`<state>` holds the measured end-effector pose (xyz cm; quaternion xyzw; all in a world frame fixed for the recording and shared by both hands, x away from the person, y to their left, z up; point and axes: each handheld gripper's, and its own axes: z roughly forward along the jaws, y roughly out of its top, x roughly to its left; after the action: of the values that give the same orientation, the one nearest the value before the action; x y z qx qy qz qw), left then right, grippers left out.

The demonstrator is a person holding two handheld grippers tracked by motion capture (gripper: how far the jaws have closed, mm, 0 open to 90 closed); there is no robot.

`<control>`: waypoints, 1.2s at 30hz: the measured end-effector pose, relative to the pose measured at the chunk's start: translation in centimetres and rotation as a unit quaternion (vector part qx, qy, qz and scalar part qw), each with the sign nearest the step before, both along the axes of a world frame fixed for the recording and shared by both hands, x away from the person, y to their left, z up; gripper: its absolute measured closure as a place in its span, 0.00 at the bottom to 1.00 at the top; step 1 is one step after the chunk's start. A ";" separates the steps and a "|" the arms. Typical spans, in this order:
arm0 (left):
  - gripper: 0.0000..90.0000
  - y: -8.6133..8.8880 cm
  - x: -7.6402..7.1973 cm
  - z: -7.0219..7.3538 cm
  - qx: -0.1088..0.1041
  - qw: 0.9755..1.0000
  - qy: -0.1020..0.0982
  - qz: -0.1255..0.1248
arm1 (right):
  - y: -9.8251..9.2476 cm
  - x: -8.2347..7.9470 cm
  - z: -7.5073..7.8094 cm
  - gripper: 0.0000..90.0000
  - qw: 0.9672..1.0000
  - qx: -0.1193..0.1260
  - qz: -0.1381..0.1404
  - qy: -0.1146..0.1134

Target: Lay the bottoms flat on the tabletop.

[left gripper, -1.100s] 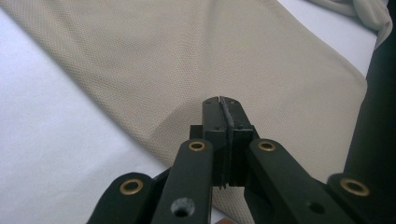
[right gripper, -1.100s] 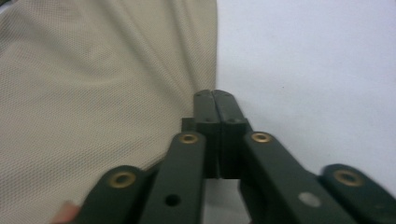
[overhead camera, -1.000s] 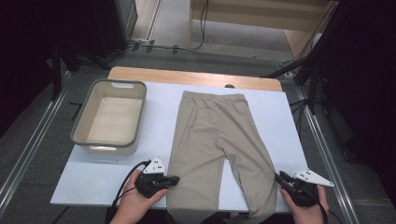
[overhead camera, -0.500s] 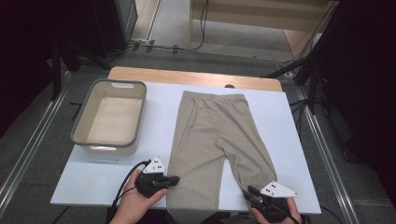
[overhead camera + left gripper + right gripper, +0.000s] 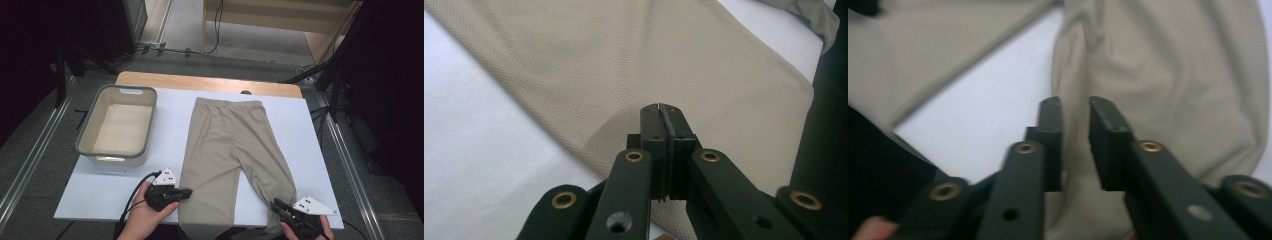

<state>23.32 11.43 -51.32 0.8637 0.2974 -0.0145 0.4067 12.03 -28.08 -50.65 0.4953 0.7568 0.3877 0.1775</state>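
Both hems of the trousers concern you: left hand-held gripper stays pinched on one; right hand-held gripper moved to the other, its jaws narrowing around fabric.

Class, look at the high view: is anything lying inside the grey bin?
No, the grey bin shows a bare pale floor, while the beige trousers lie flat beside it.

Watching from my station: wooden table, bare strip visible at far edge; white sheet covers rest; grey basin sits on sheet at left, toward far side; beige trousers lie flat on sheet right of basin, waistband far, legs running near, hems over near edge, left leg longer on sheet.
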 end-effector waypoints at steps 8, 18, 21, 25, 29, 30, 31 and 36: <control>1.00 0.0 0.0 0.0 -0.002 1.000 0.001 -0.001 | 2.9 -0.1 0.2 0.96 0.998 -0.016 0.056 -0.013; 1.00 0.1 0.1 0.0 -0.002 1.000 0.003 -0.003 | 2.1 1.6 -1.6 0.77 0.998 -0.060 0.008 -0.008; 1.00 0.0 0.1 0.0 -0.001 1.000 0.001 -0.002 | 2.4 1.8 -1.9 0.73 0.997 -0.072 -0.002 -0.012; 1.00 0.0 0.1 0.0 -0.001 1.000 0.001 -0.002 | 2.4 2.0 -1.8 0.95 0.997 -0.081 -0.014 -0.006; 1.00 0.0 0.1 0.0 -0.001 1.000 0.001 -0.002 | 2.0 2.2 -1.3 0.97 0.999 -0.044 -0.007 0.014; 1.00 0.0 0.1 0.0 -0.001 1.000 0.001 -0.002 | 2.2 2.0 -1.1 0.97 0.999 -0.028 -0.002 0.015; 1.00 0.0 0.1 0.0 -0.001 1.000 0.002 -0.003 | 2.4 1.8 -0.9 0.97 1.000 -0.017 0.005 0.015; 0.99 0.0 0.1 0.0 -0.002 1.000 0.003 -0.001 | 3.3 1.2 -0.1 0.93 0.997 0.044 0.054 0.012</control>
<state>23.40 11.42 -51.28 0.8633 0.2976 -0.0185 0.4072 13.26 -24.77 -50.74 0.4657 0.7667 0.4239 0.1249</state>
